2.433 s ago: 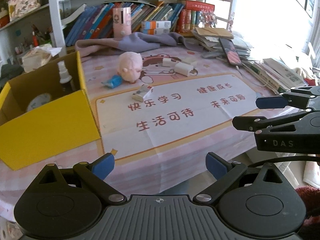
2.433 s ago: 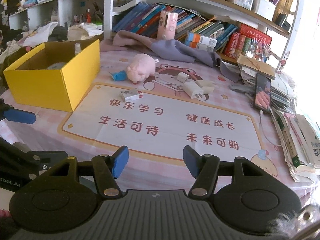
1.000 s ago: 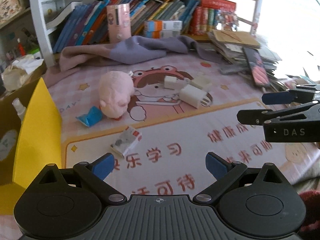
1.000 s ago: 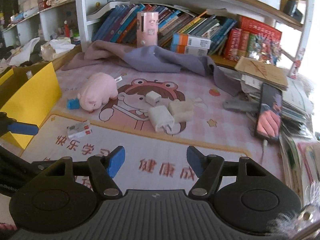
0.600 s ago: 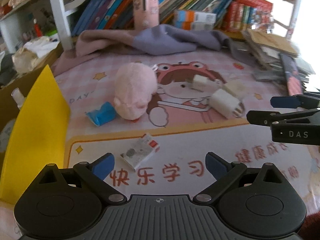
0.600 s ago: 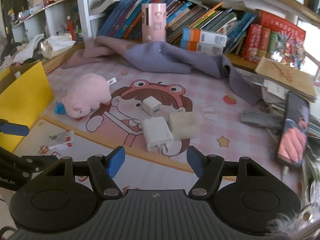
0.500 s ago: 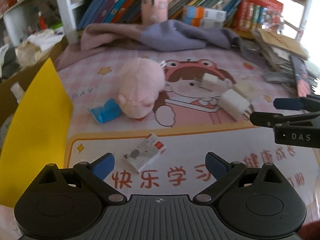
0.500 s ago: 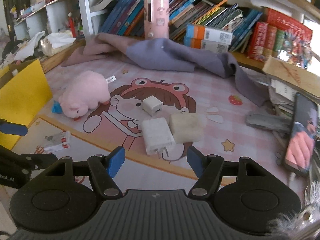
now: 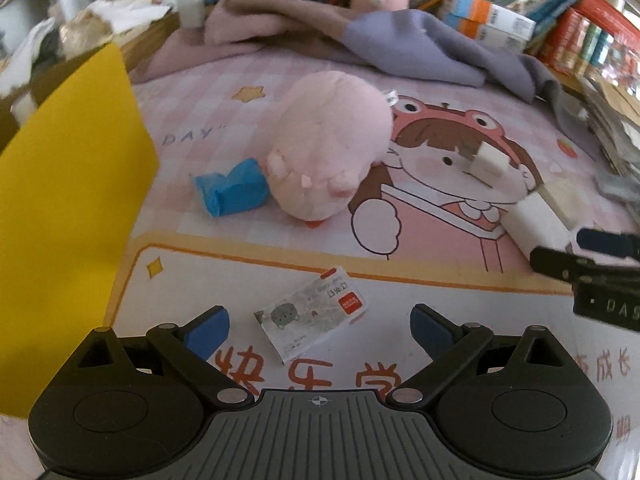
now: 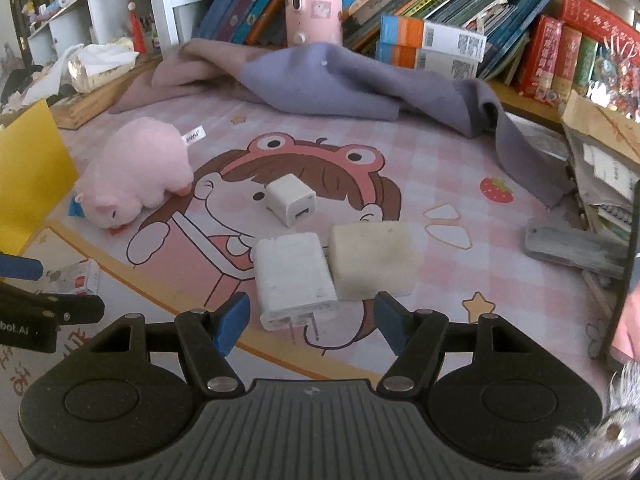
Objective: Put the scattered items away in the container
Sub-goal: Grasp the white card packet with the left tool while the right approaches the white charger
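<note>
My left gripper [image 9: 320, 330] is open, its blue pads on either side of a small white and red packet [image 9: 312, 312] lying on the mat. Behind it lie a pink plush pig [image 9: 328, 148] and a blue wrapper [image 9: 232, 192]. The yellow box [image 9: 68, 208] stands at the left. My right gripper [image 10: 312, 322] is open just in front of a white plug charger [image 10: 294, 276], with a beige block [image 10: 372, 260] touching its right side and a small white cube charger [image 10: 290, 199] behind. The pig [image 10: 138, 172] also shows at the left there.
A purple-grey cloth [image 10: 340, 80] lies bunched at the back before a shelf of books [image 10: 432, 40] and a pink canister [image 10: 313, 4]. A grey bar [image 10: 572, 248], a phone and stacked papers [image 10: 608, 168] crowd the right edge. My right gripper [image 9: 600, 276] shows at the right of the left wrist view.
Both grippers have moved forward over the mat. The left one has closed in on the packet and the right one on the plug charger. Both stay open.
</note>
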`<control>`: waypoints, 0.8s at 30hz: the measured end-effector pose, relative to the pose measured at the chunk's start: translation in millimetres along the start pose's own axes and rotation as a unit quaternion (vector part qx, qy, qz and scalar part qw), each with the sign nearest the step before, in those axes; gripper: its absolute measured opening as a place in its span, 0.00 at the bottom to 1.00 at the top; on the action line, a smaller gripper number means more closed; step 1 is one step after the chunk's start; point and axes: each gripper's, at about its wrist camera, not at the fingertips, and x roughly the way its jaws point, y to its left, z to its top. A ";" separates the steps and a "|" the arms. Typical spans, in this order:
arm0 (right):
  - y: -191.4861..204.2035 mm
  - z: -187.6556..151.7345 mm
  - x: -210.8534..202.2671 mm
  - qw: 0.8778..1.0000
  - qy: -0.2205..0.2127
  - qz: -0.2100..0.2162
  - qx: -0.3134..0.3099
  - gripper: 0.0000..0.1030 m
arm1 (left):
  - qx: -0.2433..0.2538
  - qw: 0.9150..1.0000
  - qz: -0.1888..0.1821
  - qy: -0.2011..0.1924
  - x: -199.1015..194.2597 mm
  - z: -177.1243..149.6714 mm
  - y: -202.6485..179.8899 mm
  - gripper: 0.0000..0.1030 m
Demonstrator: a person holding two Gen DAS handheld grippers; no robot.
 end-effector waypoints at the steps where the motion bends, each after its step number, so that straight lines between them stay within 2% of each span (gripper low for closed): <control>1: -0.2 0.2 2.3 1.000 0.002 0.002 -0.001 0.64 | -0.006 1.000 -0.002 0.003 1.0 -0.4 -0.4 0.95; 5: 1.5 1.1 8.8 1.000 0.003 0.008 -0.009 0.64 | -0.014 1.000 0.002 0.002 1.3 -1.6 -4.1 0.95; 14: 6.0 3.0 16.8 0.999 -0.003 0.006 -0.034 0.67 | -0.064 0.997 0.041 -0.003 -2.6 -2.7 -6.7 0.82; 21: 2.7 0.8 14.4 1.000 0.008 0.015 -0.009 0.63 | -0.093 0.994 0.056 -0.006 -2.8 -1.3 -8.4 0.78; 24: 5.7 1.7 15.7 1.000 0.006 0.016 -0.017 0.62 | -0.090 0.994 0.061 -0.011 -1.1 0.8 -9.1 0.70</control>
